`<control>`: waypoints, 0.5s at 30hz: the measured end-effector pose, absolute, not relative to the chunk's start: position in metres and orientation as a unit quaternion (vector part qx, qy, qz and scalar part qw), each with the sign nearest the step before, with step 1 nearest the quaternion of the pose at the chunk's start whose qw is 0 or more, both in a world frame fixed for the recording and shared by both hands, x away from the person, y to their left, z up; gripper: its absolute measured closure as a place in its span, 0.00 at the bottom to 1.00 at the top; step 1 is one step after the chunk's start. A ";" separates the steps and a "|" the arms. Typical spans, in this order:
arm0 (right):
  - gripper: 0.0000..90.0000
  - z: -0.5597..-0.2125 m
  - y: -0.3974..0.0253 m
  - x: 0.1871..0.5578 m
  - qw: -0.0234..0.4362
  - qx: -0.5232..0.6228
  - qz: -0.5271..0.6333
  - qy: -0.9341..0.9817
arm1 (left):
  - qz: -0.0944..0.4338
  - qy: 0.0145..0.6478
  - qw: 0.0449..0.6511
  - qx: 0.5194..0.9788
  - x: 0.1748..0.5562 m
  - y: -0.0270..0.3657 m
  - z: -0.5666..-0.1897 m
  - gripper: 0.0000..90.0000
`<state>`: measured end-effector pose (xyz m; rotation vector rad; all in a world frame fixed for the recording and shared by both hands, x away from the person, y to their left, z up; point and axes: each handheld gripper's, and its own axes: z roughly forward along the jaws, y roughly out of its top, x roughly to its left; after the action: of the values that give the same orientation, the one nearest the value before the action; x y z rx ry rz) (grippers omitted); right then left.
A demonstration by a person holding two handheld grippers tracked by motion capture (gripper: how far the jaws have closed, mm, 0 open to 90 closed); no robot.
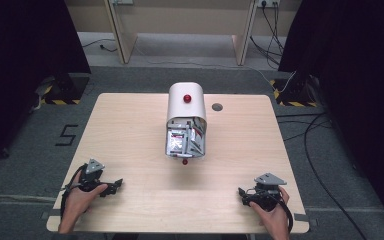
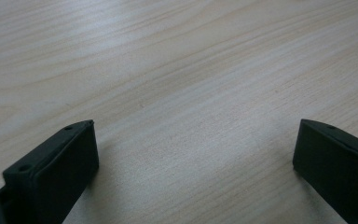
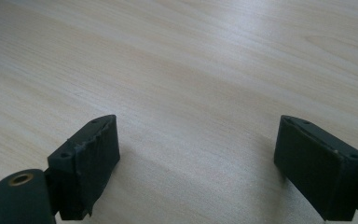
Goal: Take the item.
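Note:
A white, round-topped box with a red knob stands at the middle of the wooden table. Its front faces me and is open, showing silvery and red packets inside; a second small red knob sits at the lower front edge. My left gripper rests near the front left of the table, held by a hand. In the left gripper view its jaws stand wide apart over bare wood. My right gripper rests at the front right, and it is open too with nothing between its jaws.
A grey round cap lies in the tabletop right of the box. Beyond the table are a pale desk frame, floor cables and black curtains on both sides. A "5" mark is on the floor at left.

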<state>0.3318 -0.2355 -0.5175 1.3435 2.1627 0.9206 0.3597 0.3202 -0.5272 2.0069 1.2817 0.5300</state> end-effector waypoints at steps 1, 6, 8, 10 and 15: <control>0.16 -0.518 -0.235 0.332 0.216 0.485 0.332 0.780 | 0.204 0.493 0.344 0.772 0.360 0.320 -0.527 0.00; 0.16 -0.518 -0.236 0.332 0.217 0.482 0.332 0.781 | 0.204 0.493 0.344 0.772 0.360 0.320 -0.527 0.00; 0.16 -0.518 -0.235 0.332 0.215 0.485 0.332 0.780 | 0.204 0.493 0.344 0.772 0.360 0.320 -0.527 0.00; 0.17 -0.517 -0.235 0.332 0.215 0.485 0.332 0.780 | 0.204 0.493 0.344 0.772 0.360 0.320 -0.527 0.00; 0.18 -0.517 -0.235 0.332 0.209 0.474 0.337 0.786 | 0.204 0.493 0.344 0.773 0.360 0.320 -0.527 0.00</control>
<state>0.3318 -0.2351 -0.5174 1.3195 2.1867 0.9390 0.3600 0.3204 -0.5271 2.0076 1.2799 0.5291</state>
